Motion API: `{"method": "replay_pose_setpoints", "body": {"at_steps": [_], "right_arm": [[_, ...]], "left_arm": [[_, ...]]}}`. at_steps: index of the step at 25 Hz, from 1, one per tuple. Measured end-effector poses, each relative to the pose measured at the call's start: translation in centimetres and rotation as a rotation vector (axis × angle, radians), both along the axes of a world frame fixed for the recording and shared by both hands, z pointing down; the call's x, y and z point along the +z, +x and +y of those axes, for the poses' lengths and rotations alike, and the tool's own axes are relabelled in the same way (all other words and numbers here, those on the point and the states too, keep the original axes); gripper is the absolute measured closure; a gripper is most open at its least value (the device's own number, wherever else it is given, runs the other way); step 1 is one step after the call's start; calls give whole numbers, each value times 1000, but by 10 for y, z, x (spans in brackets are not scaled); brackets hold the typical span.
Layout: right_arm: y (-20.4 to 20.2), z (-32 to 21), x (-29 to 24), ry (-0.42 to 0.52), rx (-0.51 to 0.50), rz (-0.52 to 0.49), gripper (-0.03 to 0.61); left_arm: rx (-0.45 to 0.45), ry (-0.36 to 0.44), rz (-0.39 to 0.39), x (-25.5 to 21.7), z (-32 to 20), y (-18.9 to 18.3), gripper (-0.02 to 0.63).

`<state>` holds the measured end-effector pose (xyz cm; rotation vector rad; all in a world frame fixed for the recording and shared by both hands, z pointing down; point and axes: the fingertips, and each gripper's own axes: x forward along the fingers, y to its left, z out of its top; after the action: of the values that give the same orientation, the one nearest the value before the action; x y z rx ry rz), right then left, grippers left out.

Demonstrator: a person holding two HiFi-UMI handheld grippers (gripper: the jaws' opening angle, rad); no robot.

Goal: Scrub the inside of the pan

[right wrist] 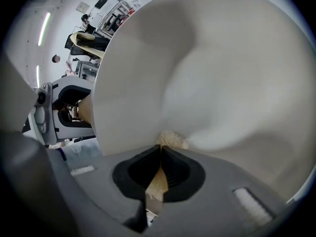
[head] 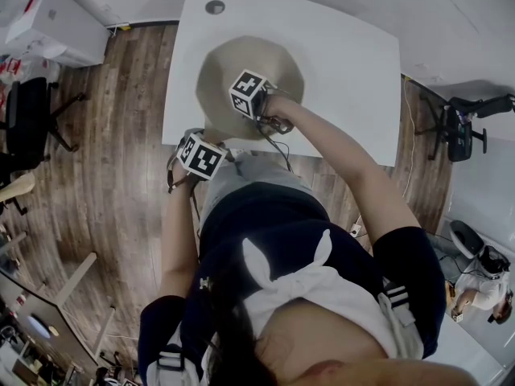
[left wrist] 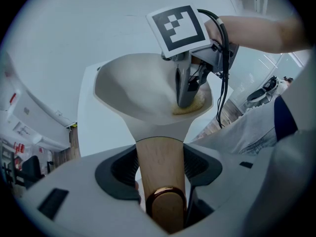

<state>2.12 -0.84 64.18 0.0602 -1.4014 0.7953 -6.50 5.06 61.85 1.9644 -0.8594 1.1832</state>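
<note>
Left hand-held gripper [left wrist: 160, 171] is clamped on the wooden handle [left wrist: 158, 154], which points back toward the person, bowl away. Right hand-held gripper [right wrist: 160, 149], jaws nearly together, pinches a yellowish sponge [right wrist: 171, 138], pressing it inside the beige pan [head: 225, 75] on the white tabletop [head: 346, 63].

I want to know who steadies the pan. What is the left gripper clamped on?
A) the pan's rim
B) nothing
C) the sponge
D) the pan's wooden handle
D: the left gripper view shows the wooden handle pinched in the left gripper, while the right gripper presses the sponge inside the pan.
</note>
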Motion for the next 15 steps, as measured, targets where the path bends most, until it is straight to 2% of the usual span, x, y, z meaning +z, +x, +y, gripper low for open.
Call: {"method": "replay_pose_setpoints", "body": {"at_steps": [11,15], "right_arm": [[-28,4,-2,-76,133,-114,571],[-38,3,-1,-96,191,-156,571]], "left_arm": [[5,-7,-8,1,1,0,354],[9,16,-34,-4,-4,-6,354]]}}
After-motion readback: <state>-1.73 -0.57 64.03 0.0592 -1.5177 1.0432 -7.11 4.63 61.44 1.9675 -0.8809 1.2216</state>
